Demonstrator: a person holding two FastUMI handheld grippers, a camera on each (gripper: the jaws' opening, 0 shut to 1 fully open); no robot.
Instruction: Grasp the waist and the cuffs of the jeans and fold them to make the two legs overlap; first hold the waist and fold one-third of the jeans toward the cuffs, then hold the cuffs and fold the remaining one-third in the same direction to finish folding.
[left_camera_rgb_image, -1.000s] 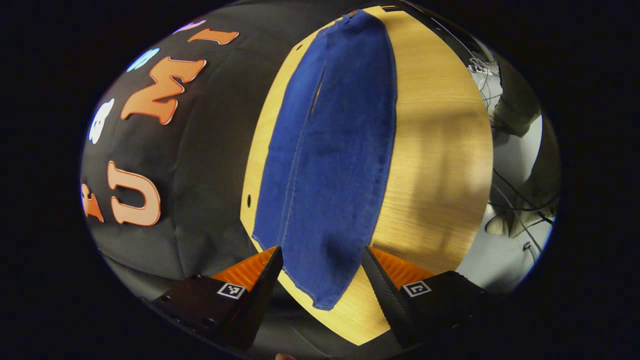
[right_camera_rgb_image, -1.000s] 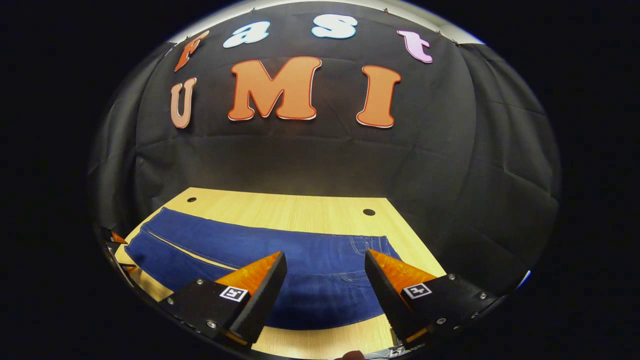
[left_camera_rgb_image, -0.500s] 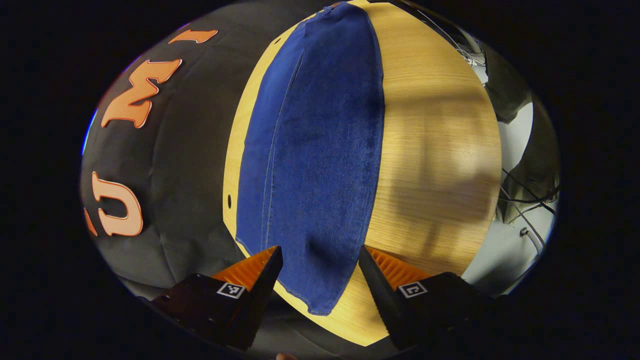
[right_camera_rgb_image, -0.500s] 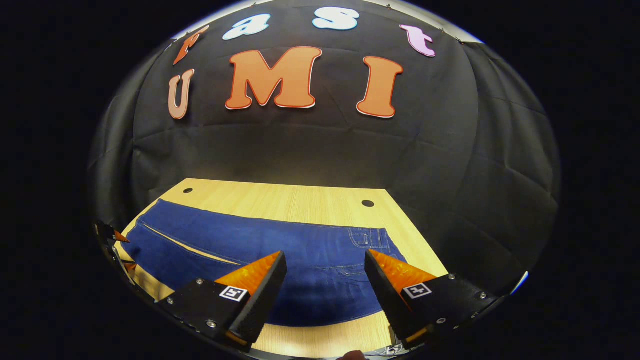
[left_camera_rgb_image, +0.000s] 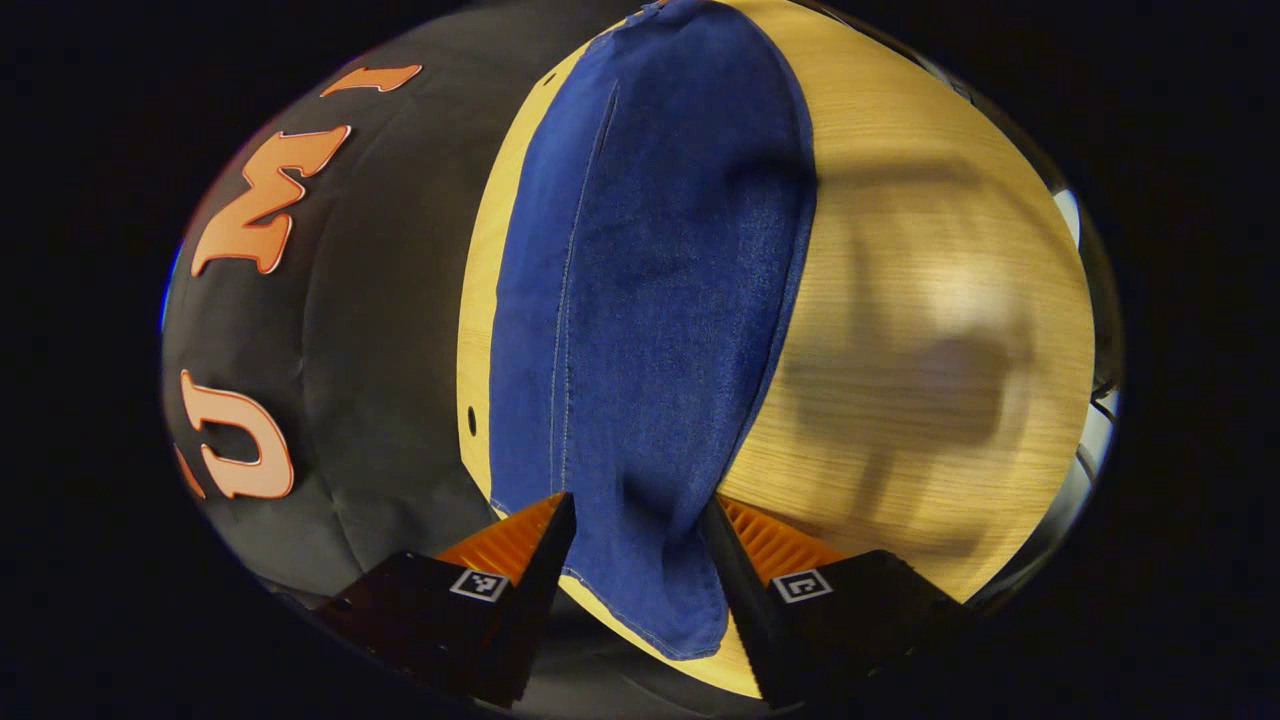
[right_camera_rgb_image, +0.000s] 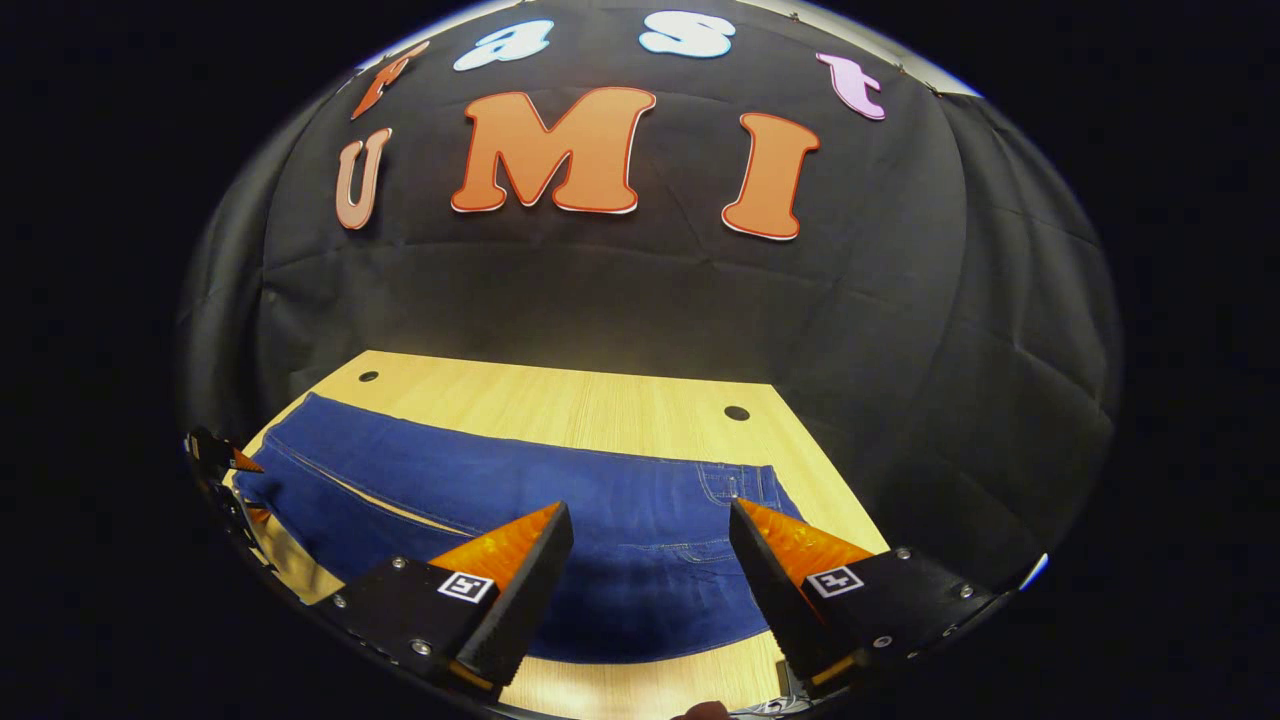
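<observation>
Blue jeans (left_camera_rgb_image: 650, 300) lie flat and lengthwise on the wooden table (left_camera_rgb_image: 900, 250), the legs side by side. In the left gripper view the cuff end (left_camera_rgb_image: 670, 610) lies between the fingers of my left gripper (left_camera_rgb_image: 638, 505), which is open and low over the cloth. In the right gripper view the jeans (right_camera_rgb_image: 560, 490) stretch across the table (right_camera_rgb_image: 600, 400), with the waist (right_camera_rgb_image: 745, 485) at the right. My right gripper (right_camera_rgb_image: 648, 510) hangs open above the near edge of the seat area. The left gripper (right_camera_rgb_image: 225, 465) shows small at the far left edge by the cuffs.
The black cloth wall (right_camera_rgb_image: 640, 300) stands right behind the table's far edge. Two small round holes (right_camera_rgb_image: 737, 412) sit in the tabletop near that edge. A soft shadow (left_camera_rgb_image: 930, 380) falls on the bare wood beside the jeans.
My left gripper has dropped closer to the cuff end, its fingers slightly nearer each other. The right gripper has barely moved. The jeans lie as before.
</observation>
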